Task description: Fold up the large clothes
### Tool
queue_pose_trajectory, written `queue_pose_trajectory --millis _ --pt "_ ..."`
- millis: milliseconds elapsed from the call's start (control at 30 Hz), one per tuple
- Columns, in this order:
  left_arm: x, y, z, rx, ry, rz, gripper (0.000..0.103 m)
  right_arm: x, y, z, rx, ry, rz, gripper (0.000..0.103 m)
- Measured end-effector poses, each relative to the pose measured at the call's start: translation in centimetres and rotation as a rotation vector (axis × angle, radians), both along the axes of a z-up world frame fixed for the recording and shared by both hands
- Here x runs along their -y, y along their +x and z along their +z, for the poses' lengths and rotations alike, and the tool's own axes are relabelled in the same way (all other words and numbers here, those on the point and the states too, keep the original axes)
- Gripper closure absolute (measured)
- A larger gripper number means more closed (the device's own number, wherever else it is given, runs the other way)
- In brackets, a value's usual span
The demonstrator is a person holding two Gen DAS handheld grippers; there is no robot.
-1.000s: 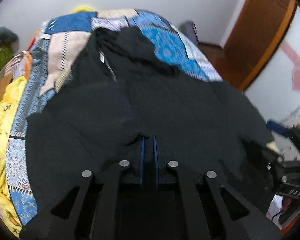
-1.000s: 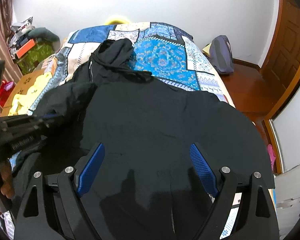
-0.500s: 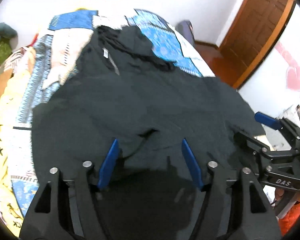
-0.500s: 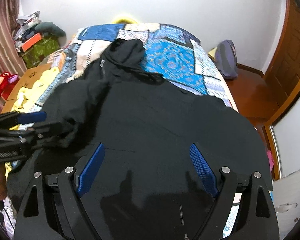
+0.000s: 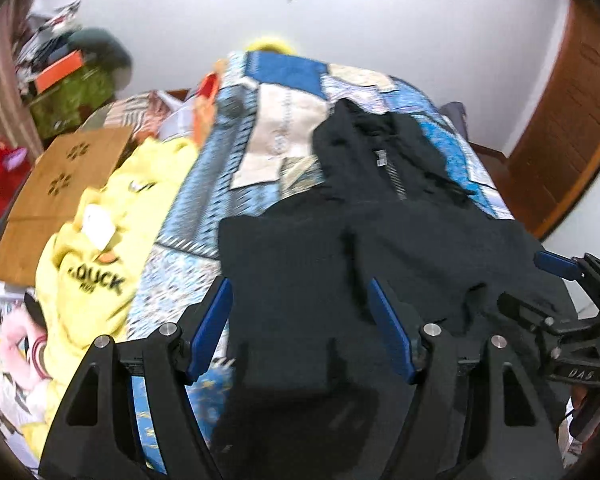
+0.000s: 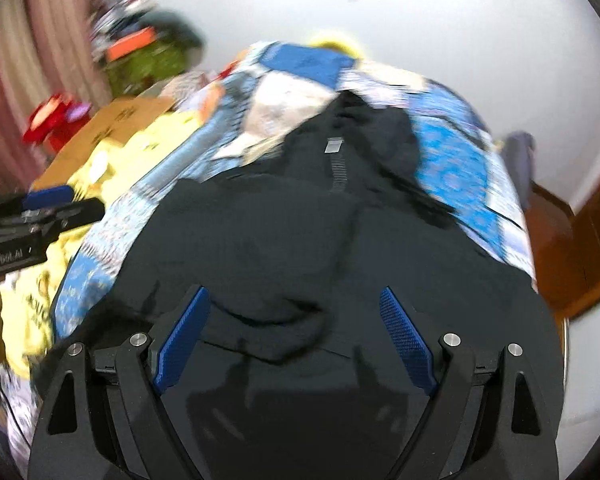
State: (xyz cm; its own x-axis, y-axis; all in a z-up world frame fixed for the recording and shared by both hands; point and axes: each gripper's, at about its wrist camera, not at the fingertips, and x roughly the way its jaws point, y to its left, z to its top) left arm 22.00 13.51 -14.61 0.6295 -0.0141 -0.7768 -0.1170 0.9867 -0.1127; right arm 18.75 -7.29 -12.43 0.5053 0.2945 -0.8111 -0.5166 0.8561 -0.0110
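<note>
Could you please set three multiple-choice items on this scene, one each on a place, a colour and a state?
1. Where does the black hoodie lie?
A. on the patchwork bedspread
B. on the floor
C. on a chair

2. What colour is the garment printed DUCK?
A. red
B. yellow
C. white

3. How stands the left gripper?
A. shut on the hoodie
B. shut on nothing
C. open

Answers: 1 A, the quilt shows around the hoodie's edges; 2 B, its fabric is bright yellow beside the bed; 3 C, its blue pads stand wide apart, like those of the right gripper.
</note>
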Motion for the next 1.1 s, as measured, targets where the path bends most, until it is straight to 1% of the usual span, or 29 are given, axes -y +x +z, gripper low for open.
queue_pose_trajectory --millis 133,233,367,433,500,533,567,600,667,733,800,867,1000,1100 --pt "-3.0 -0.4 -2.3 -0.057 -0.006 0.050 0.034 -4.1 0.9 -3.0 -0.030 -0.115 0.085 0.018" --pt "-4.2 -0.8 -4.1 -0.092 -0.014 0.072 0.034 -6.3 1.5 -5.1 -0.055 -0.190 0.121 0.018" --pt "-5.2 -1.3 -6.9 -0.151 -0.043 0.093 0.034 -8.0 1.8 -7.3 -0.027 -0.286 0.168 0.019" --pt "-5.4 -1.4 -8.4 -0.186 -0.066 0.096 0.034 -8.2 1.7 -7.9 0.005 -0.303 0.178 0.020" --pt "-5.4 -1.6 -9.4 -0.207 -0.074 0.093 0.034 -8.2 1.8 -8.0 0.014 -0.296 0.185 0.028" --pt "-5.2 -1.7 -9.9 -0.218 -0.074 0.090 0.034 -8.1 1.8 -8.0 0.014 -0.285 0.191 0.034" --pt "-5.0 -1.7 -10.3 -0.227 -0.075 0.086 0.034 -8.2 2.0 -8.0 0.011 -0.277 0.195 0.043" --pt "-4.8 -1.8 -10.7 -0.235 -0.080 0.082 0.034 -8.1 2.0 -8.0 0.006 -0.265 0.198 0.048" --pt "-4.4 -1.9 -11.3 -0.253 -0.092 0.076 0.034 -8.1 2.0 -7.9 -0.006 -0.239 0.202 0.068" --pt "-4.1 -2.0 -11.8 -0.261 -0.100 0.072 0.034 -7.8 1.9 -7.3 0.002 -0.221 0.190 0.076" --pt "-3.9 -2.1 -12.1 -0.268 -0.100 0.068 0.033 -7.5 1.7 -6.6 0.015 -0.201 0.175 0.079" --pt "-3.4 -2.1 -12.6 -0.273 -0.077 0.056 0.030 -6.7 1.7 -5.5 0.033 -0.174 0.150 0.081" --pt "-2.2 -1.9 -13.1 -0.278 0.001 0.039 0.025 -3.9 1.8 -1.9 0.106 -0.089 0.085 0.082" --pt "-2.0 -1.7 -13.3 -0.279 0.024 0.039 0.023 -1.0 2.3 0.8 0.145 -0.025 0.010 0.083"
